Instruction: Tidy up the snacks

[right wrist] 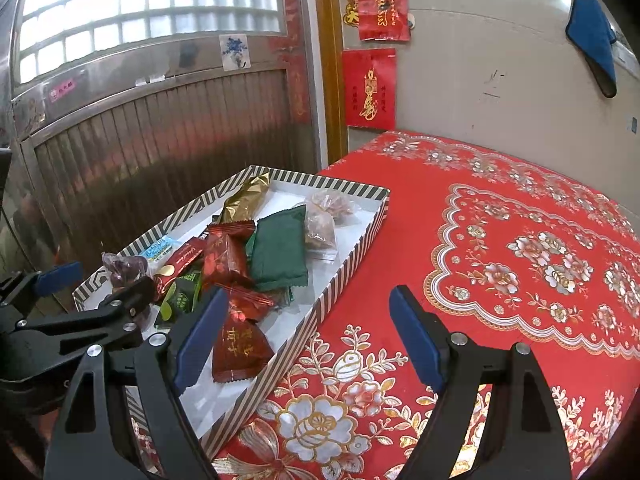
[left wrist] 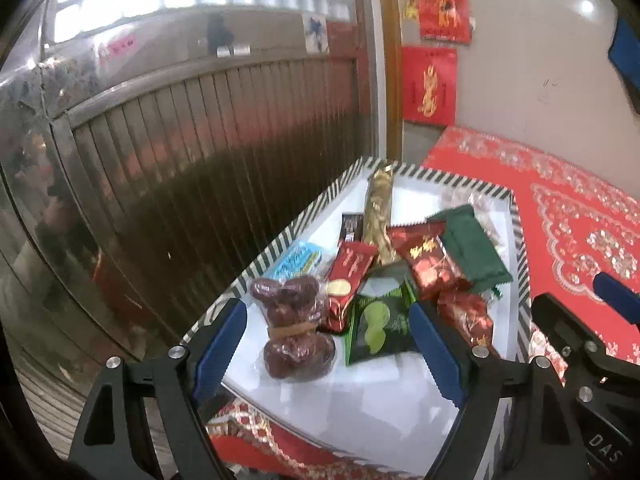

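A striped-rim white tray (left wrist: 256, 264) (right wrist: 352, 256) holds several wrapped snacks. A clear pack of dark red dates (left wrist: 294, 334) lies at its near left. Beside it are a black-green packet (left wrist: 380, 326), red packets (left wrist: 428, 260), a green packet (left wrist: 472, 248) (right wrist: 278, 250) and a gold bar (left wrist: 378, 212) (right wrist: 246, 196). My left gripper (left wrist: 326, 340) is open and empty, hovering over the tray's near end around the dates. My right gripper (right wrist: 308, 328) is open and empty over the tray's right rim, near a dark red packet (right wrist: 240, 350).
The tray sits on a red floral tablecloth (right wrist: 520, 248) at the table's left edge. A metal ribbed door (right wrist: 160, 140) stands behind the tray. A wall with red paper decorations (right wrist: 370, 88) is at the back. The left gripper's body (right wrist: 72, 320) shows at the right wrist view's left.
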Action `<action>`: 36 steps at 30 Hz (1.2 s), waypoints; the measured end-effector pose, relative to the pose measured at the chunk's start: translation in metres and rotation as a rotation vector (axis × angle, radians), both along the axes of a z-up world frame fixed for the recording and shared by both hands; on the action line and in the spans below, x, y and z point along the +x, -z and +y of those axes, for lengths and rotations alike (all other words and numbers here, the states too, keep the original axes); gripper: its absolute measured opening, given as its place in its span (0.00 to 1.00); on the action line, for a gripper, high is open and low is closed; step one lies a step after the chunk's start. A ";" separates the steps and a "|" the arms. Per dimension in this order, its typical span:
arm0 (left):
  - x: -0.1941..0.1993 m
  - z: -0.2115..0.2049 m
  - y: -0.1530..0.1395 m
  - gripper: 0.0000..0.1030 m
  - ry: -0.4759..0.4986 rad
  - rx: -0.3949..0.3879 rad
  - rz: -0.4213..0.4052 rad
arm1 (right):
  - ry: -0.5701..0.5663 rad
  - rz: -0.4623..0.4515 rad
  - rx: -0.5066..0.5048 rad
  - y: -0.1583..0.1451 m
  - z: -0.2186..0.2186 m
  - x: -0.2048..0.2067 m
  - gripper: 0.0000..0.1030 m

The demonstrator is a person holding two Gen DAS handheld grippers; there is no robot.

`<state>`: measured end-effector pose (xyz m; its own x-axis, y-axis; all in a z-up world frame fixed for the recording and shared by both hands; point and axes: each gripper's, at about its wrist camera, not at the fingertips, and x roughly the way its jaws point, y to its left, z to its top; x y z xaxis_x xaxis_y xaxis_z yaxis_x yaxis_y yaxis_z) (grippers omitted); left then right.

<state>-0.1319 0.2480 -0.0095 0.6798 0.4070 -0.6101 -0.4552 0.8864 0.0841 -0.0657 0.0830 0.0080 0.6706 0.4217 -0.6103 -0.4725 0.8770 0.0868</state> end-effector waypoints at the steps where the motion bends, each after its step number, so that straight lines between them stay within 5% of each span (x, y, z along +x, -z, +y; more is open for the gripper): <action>1: 0.000 -0.001 -0.001 0.82 0.002 0.010 -0.001 | 0.001 0.003 0.002 0.000 0.000 0.000 0.81; 36: 0.015 -0.037 -0.010 0.82 0.052 0.031 -0.005 | 0.087 0.007 -0.004 -0.007 -0.030 0.005 0.81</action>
